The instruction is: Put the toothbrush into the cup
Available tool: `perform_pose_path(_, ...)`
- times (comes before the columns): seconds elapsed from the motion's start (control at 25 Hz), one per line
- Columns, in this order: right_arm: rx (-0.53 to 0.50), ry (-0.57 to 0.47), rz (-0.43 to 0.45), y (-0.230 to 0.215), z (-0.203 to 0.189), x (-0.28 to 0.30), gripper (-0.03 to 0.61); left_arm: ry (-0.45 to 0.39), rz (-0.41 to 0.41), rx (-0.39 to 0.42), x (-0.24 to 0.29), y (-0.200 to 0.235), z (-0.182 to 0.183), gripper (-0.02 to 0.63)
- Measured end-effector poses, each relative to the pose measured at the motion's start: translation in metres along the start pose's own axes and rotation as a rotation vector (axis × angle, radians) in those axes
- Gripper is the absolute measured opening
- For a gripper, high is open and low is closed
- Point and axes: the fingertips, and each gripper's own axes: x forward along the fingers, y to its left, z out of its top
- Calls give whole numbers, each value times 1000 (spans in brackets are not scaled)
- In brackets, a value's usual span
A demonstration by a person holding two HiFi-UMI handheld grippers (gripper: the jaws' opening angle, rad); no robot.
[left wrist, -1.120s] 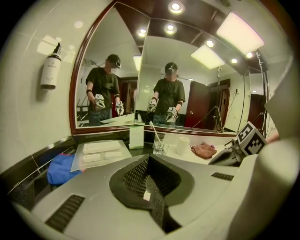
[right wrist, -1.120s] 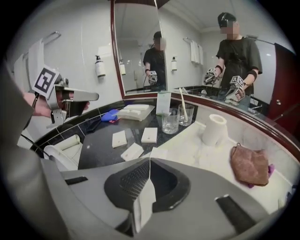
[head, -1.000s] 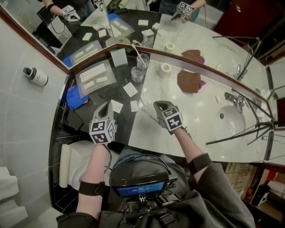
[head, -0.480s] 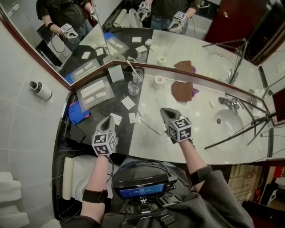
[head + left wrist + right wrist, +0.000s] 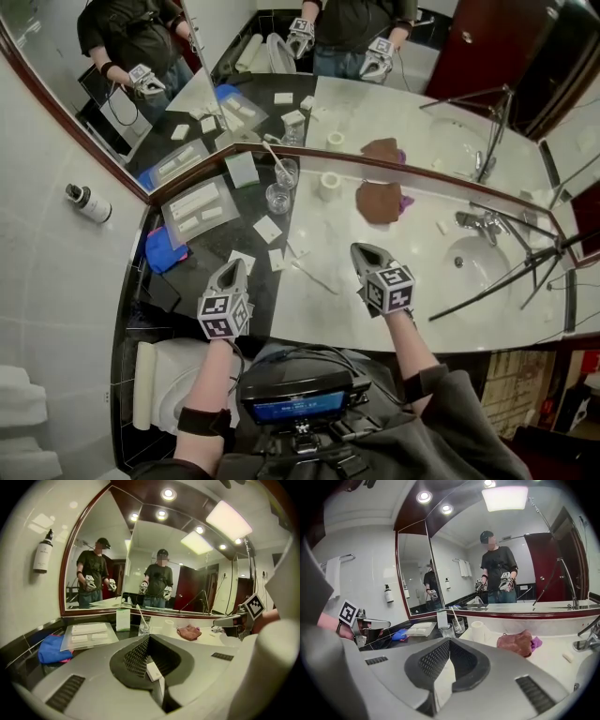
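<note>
A white toothbrush (image 5: 275, 157) stands tilted in a clear glass cup (image 5: 287, 172) by the mirror, with a second, empty glass (image 5: 277, 199) just in front of it. The same cup (image 5: 144, 628) shows far ahead in the left gripper view, and the cup (image 5: 459, 624) also appears in the right gripper view. My left gripper (image 5: 233, 267) hovers over the dark counter, shut and empty. Over the white marble, my right gripper (image 5: 361, 249) is shut with nothing in it. A thin white strip (image 5: 315, 276) lies on the marble between the two grippers.
A brown cloth (image 5: 378, 202) and a white roll (image 5: 329, 180) lie at the back of the counter (image 5: 422, 281). At the right are the sink (image 5: 487, 272) and tap (image 5: 472, 222). A clear tray of packets (image 5: 199, 206), a blue cloth (image 5: 161, 251) and small white packets (image 5: 267, 229) sit left.
My right gripper has drawn back and to the right, away from the thin strip and the cups. The left gripper has shifted only slightly. Both stay shut.
</note>
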Motion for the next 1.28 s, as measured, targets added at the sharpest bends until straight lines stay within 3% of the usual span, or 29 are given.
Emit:
perform_pose_path(0.36, -7, 19, 4, -1, 4, 10, 20, 5, 15, 19, 7, 0, 2, 2)
perform_pose_path(0.56, -72, 58, 9, 0, 16, 38, 21, 14, 4, 26, 17, 4, 7, 2)
perform_pose_path(0.96, -211, 105, 72, 26, 78, 154, 124, 36, -28, 40, 72, 33, 30, 2)
perform_pose_path(1.28, -284, 154, 77, 19, 97, 257, 187, 51, -47, 50, 114, 59, 40, 3)
